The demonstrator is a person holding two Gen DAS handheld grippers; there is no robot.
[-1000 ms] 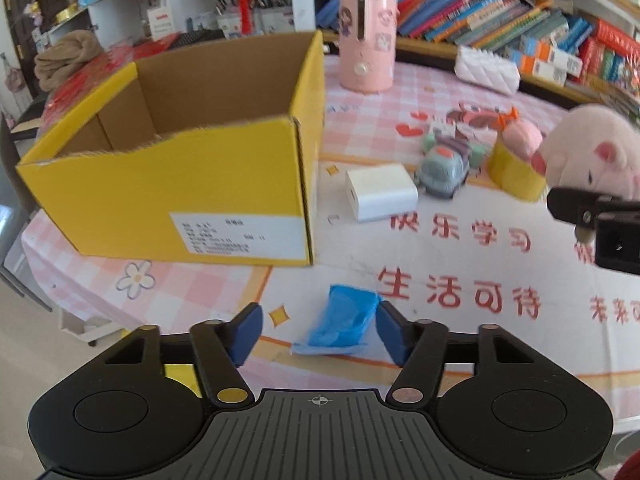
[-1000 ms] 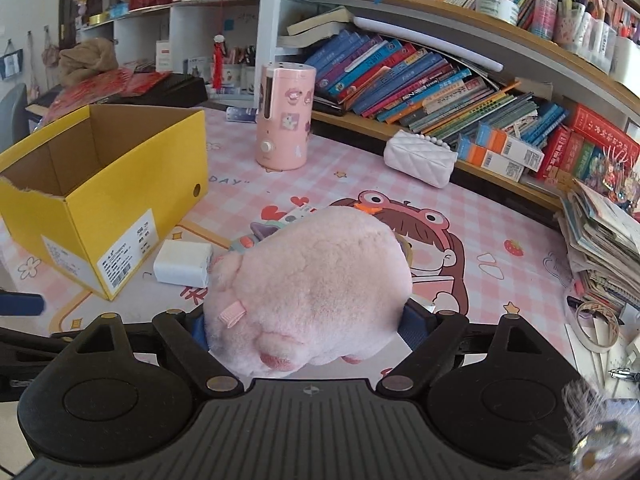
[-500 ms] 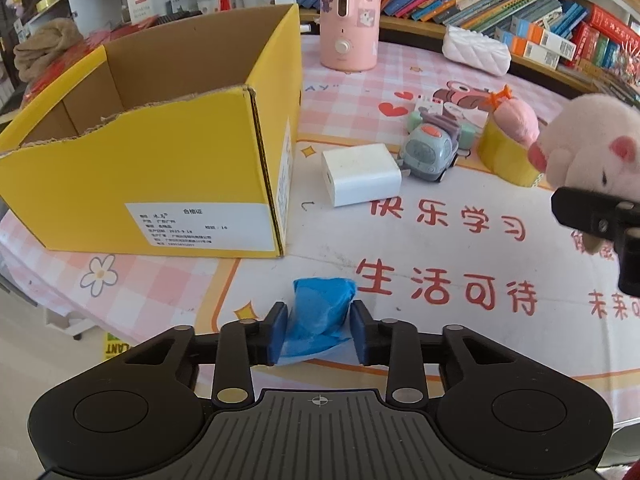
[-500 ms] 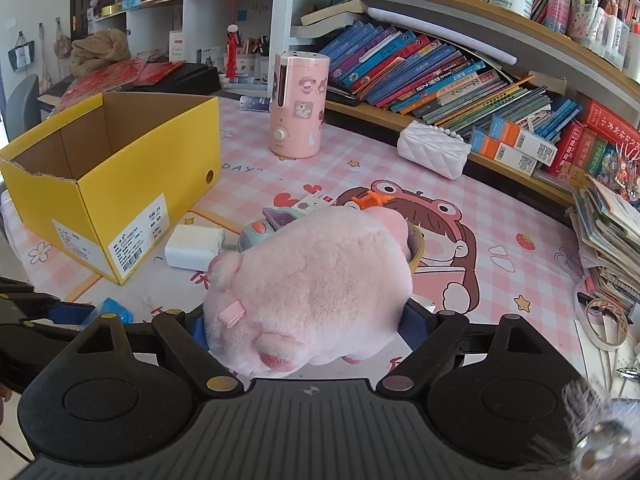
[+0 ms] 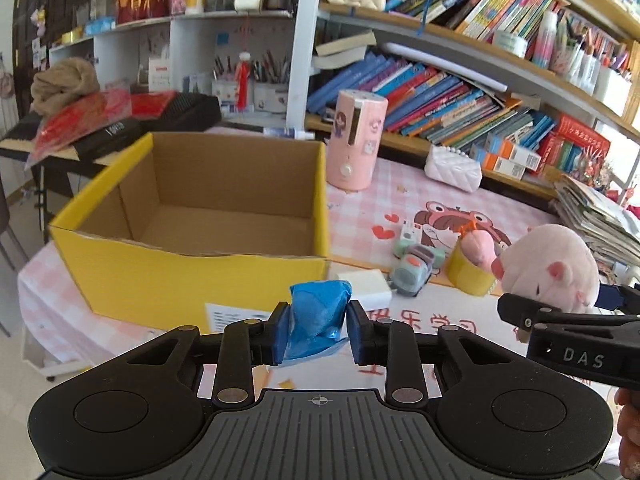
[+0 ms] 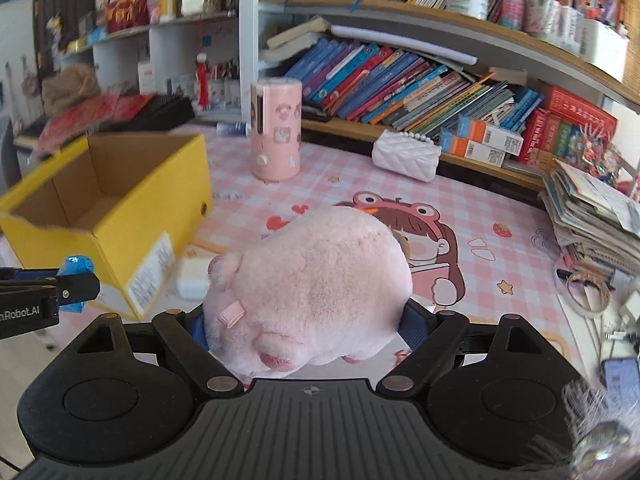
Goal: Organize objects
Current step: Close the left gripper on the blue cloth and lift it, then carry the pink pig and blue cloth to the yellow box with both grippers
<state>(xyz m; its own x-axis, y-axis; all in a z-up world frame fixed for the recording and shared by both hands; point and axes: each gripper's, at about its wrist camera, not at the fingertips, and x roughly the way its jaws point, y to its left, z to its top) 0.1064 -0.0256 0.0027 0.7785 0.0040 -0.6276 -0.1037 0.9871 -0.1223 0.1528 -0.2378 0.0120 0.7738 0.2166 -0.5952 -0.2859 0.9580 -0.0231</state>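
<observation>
Covering the table, a pink checked cloth; bookshelves behind; left hand-held gripper clamps blue packet, right hand-held gripper plush pig.

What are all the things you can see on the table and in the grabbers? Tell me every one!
Cardboard box: one, yellow outside, brown inside, left side of the table, open top.
Blue packet: one, blue, held off the table in the left gripper.
Plush pig: one, pink, held in the right gripper.
White block: one, white, on the table beside the box.
Toy car: one, grey-green, right of the white block.
Yellow cup: one, yellow with a pink top, next to the toy car.
Pink canister: one, pink, standing behind the box.
Quilted purse: one, white, by the bookshelf.
Books: many, mixed colours, on the shelf.
Left gripper: one, black, shut.
Right gripper: one, black, shut.
</observation>
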